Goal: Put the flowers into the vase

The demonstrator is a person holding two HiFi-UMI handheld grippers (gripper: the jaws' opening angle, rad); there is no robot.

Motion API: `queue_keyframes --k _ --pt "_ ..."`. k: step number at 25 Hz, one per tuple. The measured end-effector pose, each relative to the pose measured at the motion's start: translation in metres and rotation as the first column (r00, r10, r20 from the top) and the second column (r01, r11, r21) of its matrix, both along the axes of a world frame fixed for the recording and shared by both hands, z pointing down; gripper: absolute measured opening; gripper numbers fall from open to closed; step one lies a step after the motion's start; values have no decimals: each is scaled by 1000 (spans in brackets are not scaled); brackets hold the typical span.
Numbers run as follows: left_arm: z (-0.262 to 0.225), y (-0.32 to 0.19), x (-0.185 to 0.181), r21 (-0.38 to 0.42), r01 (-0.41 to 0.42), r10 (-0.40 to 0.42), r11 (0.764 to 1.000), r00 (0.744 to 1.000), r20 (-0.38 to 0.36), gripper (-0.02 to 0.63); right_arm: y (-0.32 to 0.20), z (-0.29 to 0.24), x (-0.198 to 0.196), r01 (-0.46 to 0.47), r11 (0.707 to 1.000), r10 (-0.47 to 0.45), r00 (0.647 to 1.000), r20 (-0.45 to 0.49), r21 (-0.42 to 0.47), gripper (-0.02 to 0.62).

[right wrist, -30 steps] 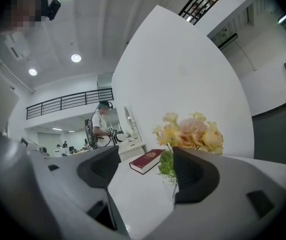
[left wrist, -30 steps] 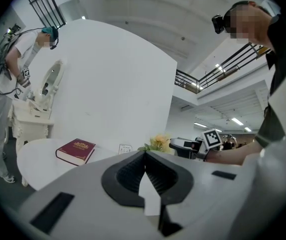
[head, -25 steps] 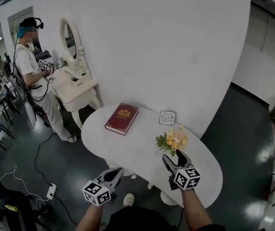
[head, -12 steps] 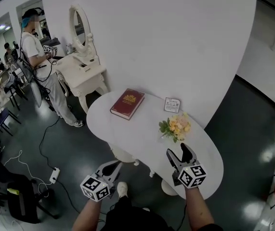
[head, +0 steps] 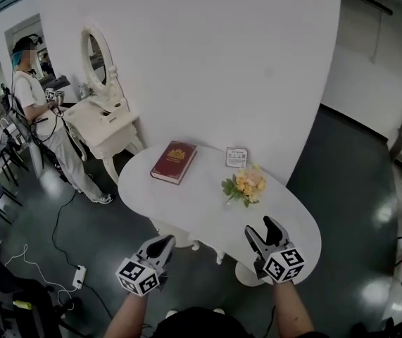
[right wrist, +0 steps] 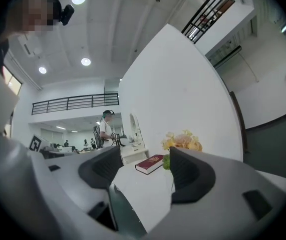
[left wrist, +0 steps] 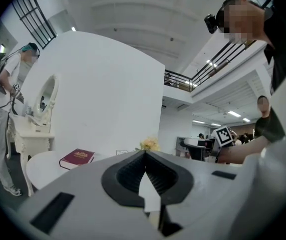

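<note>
**While the flowers stood on the table, both grippers hung empty**

Where the white oval table [head: 186, 213] met the curved white wall [head: 222, 62], a red book [head: 173, 162] lay toward its left end. A small printed card [head: 236, 157] sat just behind the flowers [head: 243, 185], which stood upright near the middle. A cream dressing table [head: 102, 122] with an oval mirror and a person in white [head: 35, 108] stood well off to the left. Only bare tabletop separated the flowers from the right gripper [head: 262, 229], whose jaws gaped apart and empty over the table's near edge. The left gripper [head: 165, 241], jaws pressed together on nothing, hung off the near-left edge.
</note>
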State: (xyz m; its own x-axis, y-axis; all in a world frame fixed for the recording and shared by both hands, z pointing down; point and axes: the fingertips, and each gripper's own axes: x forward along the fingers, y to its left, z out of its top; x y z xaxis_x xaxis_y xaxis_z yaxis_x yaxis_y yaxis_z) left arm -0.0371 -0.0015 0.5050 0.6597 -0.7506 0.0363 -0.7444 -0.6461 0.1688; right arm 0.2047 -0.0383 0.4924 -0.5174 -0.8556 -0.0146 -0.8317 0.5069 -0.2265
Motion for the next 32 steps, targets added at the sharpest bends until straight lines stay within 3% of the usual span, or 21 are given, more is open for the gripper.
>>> queue_keyframes --k 2,6,16,22,32 --pt "-5 1 -6 6 -23 23 1000 1000 1 11 8 -2 -4 -23 1000 23 1000 16 -6 318" --pt "-14 1 -26 19 -47 47 999 999 -4 11 27 -11 -19 -67 998 66 997 26 10 208" --pt "-11 1 -56 24 -54 54 998 999 -2 11 77 -10 -45 -185 982 186 982 -33 40 31" --pt "3 5 -63 9 -74 74 997 997 -24 11 85 -1 -46 -225 974 225 974 2 16 21" --pt "-4 6 -72 -2 -51 51 999 998 -29 11 77 1 -65 -186 982 186 982 -14 21 21"
